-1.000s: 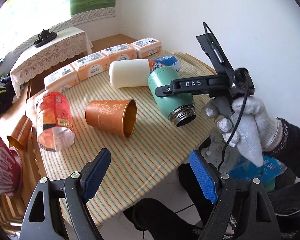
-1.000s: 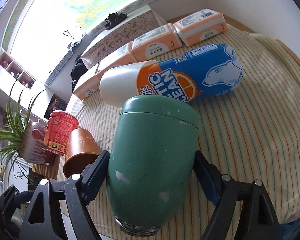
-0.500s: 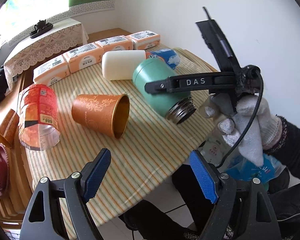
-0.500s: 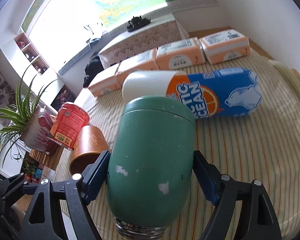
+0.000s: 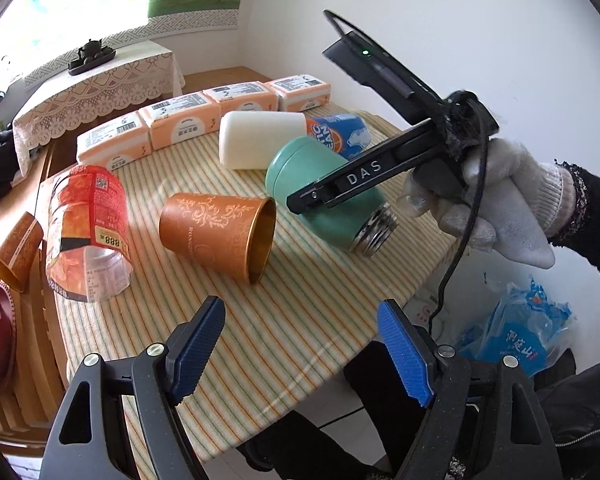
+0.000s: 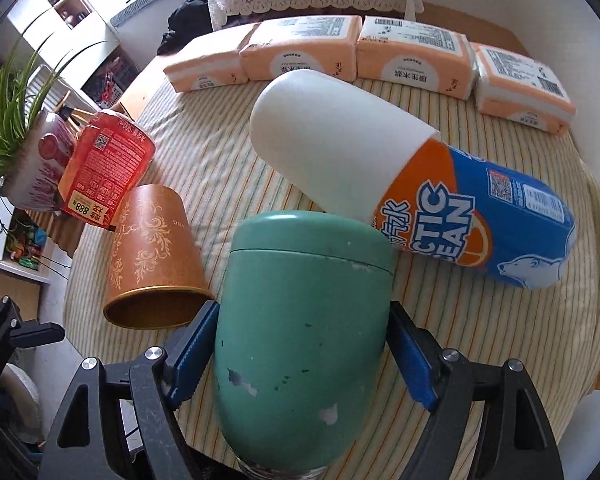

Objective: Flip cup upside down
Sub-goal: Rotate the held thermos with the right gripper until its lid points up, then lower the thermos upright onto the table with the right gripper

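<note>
Right wrist view: our right tongs, clamped on the green cup, have tipped it base-up since a second ago, the flip under way; left tongs gape empty.

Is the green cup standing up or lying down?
Lying tilted: the green cup is gripped by the right gripper, its open end pointing sideways.
</note>
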Tool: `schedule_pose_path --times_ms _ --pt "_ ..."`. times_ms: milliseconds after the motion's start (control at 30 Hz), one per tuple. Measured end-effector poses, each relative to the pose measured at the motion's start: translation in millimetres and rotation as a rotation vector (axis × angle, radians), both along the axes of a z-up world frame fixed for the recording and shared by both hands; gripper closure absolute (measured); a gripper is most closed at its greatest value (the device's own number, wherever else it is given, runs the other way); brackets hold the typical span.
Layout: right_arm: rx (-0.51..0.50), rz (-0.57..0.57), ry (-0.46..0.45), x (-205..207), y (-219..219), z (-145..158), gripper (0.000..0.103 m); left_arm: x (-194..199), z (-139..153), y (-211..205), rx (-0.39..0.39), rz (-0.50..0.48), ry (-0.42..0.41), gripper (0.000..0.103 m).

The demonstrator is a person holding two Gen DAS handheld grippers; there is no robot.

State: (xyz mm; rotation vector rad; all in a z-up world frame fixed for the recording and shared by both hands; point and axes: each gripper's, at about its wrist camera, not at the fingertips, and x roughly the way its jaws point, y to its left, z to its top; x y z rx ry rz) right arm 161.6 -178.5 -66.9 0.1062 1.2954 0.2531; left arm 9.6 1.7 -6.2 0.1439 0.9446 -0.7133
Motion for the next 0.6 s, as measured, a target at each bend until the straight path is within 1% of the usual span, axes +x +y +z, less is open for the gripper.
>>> schedule_pose_path --times_ms 67,133,167,200,233,300,333,400,433,533,600 --pt "0.033 -0.024 -0.065 -14 -3 3 0.026 -2 -3 3 0.006 0.002 0.003 0.021" --pt "0.083 -0.053 -0.172 -32 -8 11 0.026 -3 -5 7 0.004 0.007 0.007 0.021" --pt "0.102 -0.071 -0.239 -42 -12 17 0.026 -3 -6 8 0.001 0.009 0.008 0.021" --pt "0.1 -0.095 -0.322 -52 -14 21 0.026 -4 -8 9 -0.002 0.011 0.01 0.021" --pt "0.077 -0.121 -0.409 -62 -14 25 0.026 -5 -9 10 -0.007 0.014 0.012 0.021" --pt "0.023 -0.176 -0.547 -74 -14 28 0.026 -6 -11 9 -0.016 0.019 0.018 0.021" --pt "-0.003 -0.186 -0.588 -78 -13 28 0.026 -8 -12 9 -0.019 0.02 0.02 0.021" --pt "-0.086 -0.176 -0.665 -84 -1 24 0.026 -12 -13 8 -0.022 0.021 0.021 0.021" --pt "-0.107 -0.169 -0.691 -87 1 23 0.026 -15 -13 8 -0.022 0.019 0.02 0.021" --pt "-0.135 -0.161 -0.747 -99 6 22 0.026 -21 -11 5 -0.016 0.016 0.005 0.021" --pt "-0.148 -0.153 -0.762 -103 9 24 0.026 -23 -8 4 -0.015 0.02 -0.011 0.021"
